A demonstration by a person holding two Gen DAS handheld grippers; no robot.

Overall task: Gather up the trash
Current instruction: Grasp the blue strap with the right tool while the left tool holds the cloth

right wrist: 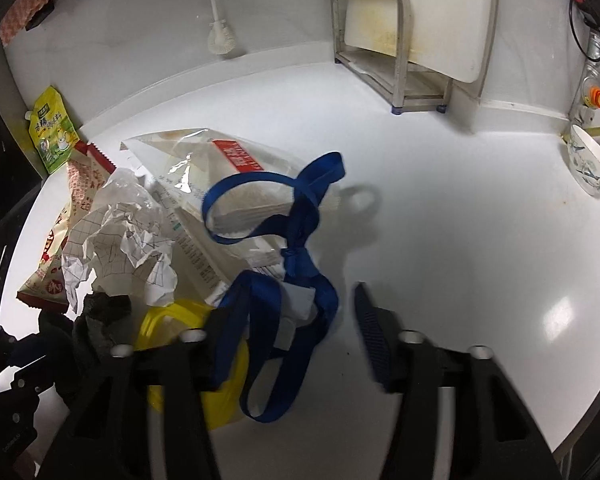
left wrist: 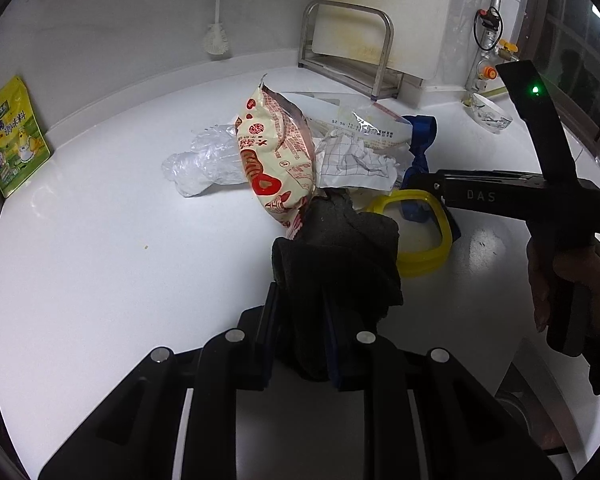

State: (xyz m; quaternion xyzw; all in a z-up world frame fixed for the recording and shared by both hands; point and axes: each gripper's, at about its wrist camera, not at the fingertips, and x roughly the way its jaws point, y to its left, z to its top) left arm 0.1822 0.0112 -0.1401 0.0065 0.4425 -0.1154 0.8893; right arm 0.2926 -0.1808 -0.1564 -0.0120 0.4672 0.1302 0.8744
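Left tongs [left wrist: 300,292] clenched on dark cloth [left wrist: 336,248]; right tongs [right wrist: 296,320] spread around blue ribbon [right wrist: 300,256].

the trash sits in a heap on my counter [right wrist: 440,240]. the strap [right wrist: 300,248] lies on top of the clear bag [right wrist: 188,168]. the paper ball [right wrist: 120,240] is left of the strap, and the snack bag [left wrist: 276,160] is left of the paper. the ring [left wrist: 424,236] lies in front of the heap. the rack [right wrist: 396,40] stands behind, by the wall. the bowl [right wrist: 592,168] is far right.
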